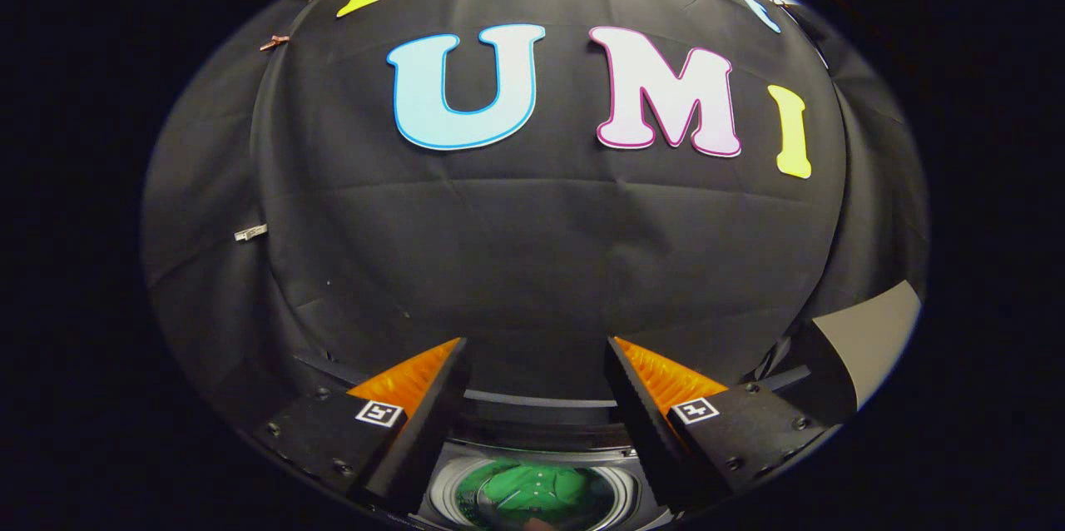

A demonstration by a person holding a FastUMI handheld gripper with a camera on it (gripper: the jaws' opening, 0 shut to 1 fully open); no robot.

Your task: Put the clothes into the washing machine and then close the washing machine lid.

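On the far left, two small clips (250, 232) pin the black cloth wall (532, 265), one above the other. The gripper (537, 364) is raised and faces that wall, its two fingers (416, 423) spread well apart with nothing between them. Below the gap between the fingers sits the top-loading washing machine (532, 435), its round drum opening (453, 491) ringed in pale grey and its lid not over the opening. Inside the drum lies a green garment (532, 489), bunched up, with a row of small buttons showing on it. The machine's dark back edge runs as a curved band just ahead of the fingertips. To the far right, beyond the right finger, a pale grey panel (874, 331) stands beside the cloth wall.
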